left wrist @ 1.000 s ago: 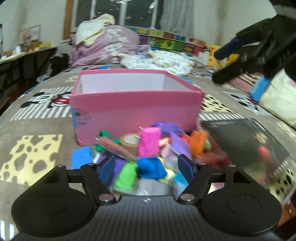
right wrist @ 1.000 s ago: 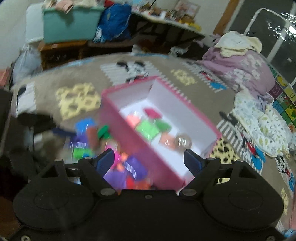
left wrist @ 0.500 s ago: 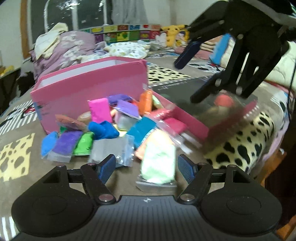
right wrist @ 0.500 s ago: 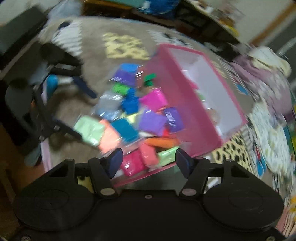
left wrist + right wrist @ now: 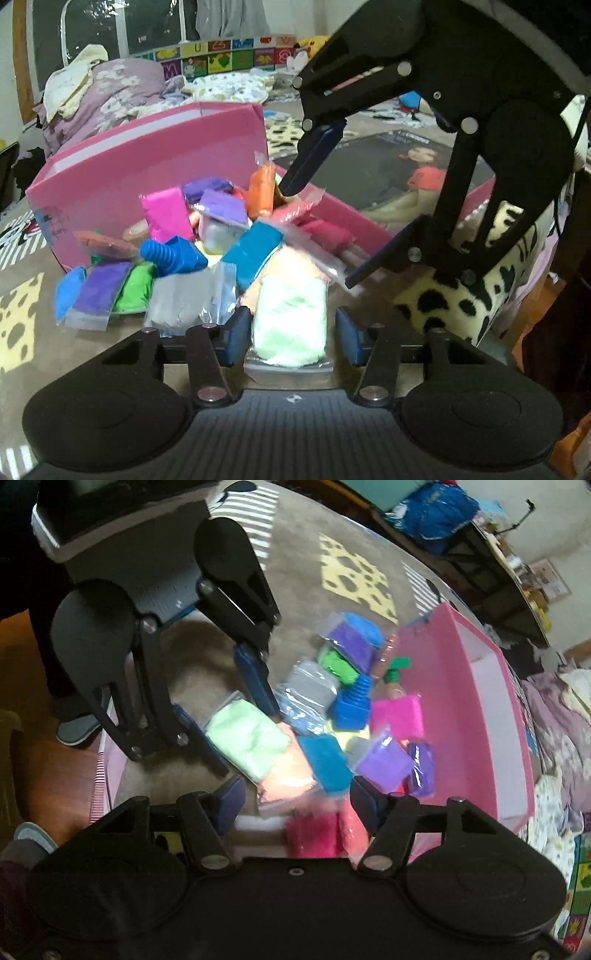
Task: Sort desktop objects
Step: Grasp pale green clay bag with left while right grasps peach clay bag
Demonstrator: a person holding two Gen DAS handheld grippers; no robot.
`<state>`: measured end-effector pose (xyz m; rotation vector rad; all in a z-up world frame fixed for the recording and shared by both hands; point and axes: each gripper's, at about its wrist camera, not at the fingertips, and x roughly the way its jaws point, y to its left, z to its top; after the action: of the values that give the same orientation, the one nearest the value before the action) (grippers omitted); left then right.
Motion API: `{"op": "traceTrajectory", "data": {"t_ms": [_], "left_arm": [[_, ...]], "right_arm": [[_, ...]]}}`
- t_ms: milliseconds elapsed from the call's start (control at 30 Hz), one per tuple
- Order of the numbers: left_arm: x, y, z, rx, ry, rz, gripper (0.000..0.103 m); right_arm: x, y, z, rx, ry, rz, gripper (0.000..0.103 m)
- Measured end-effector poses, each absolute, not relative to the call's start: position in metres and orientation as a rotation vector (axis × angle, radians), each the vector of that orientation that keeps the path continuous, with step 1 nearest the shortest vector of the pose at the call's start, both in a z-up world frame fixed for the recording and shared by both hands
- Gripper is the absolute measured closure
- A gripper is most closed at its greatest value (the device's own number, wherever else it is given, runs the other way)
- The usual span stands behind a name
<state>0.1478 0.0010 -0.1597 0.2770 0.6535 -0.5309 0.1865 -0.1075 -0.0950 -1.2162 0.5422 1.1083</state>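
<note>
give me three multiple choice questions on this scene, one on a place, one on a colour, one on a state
1. Where does the pale green packet lie?
A. inside the pink box
B. between the left gripper's fingers
C. on top of the lid

2. What colour is the ridged block in the pile?
A. blue
B. yellow
C. white

3. How do the right gripper's jaws stand?
A. shut on the orange packet
B. shut on nothing
C. open

Answers:
1. B, the left wrist view shows the packet on the blanket between the left gripper fingers, outside the pink box.
2. A, both views show it deep blue, beside the magenta packet.
3. C, the right gripper has its fingers wide apart over the pile, gripping nothing.
</note>
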Motion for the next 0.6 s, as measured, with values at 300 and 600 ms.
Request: {"op": "traceTrajectory", "data": {"t_ms": [300, 600], "left_arm": [[0.151, 0.019, -0.147, 0.219, 0.656, -0.512, 0.063], [0.156, 0.042, -0.124, 0.149, 0.614, -0.454, 0.063]], "right_arm": [[0.179, -0.103, -0.107, -1.278, 0.522, 1.143, 0.041], [0.183, -0.095, -0.124, -1.313, 0.539, 1.149, 0.049]]}}
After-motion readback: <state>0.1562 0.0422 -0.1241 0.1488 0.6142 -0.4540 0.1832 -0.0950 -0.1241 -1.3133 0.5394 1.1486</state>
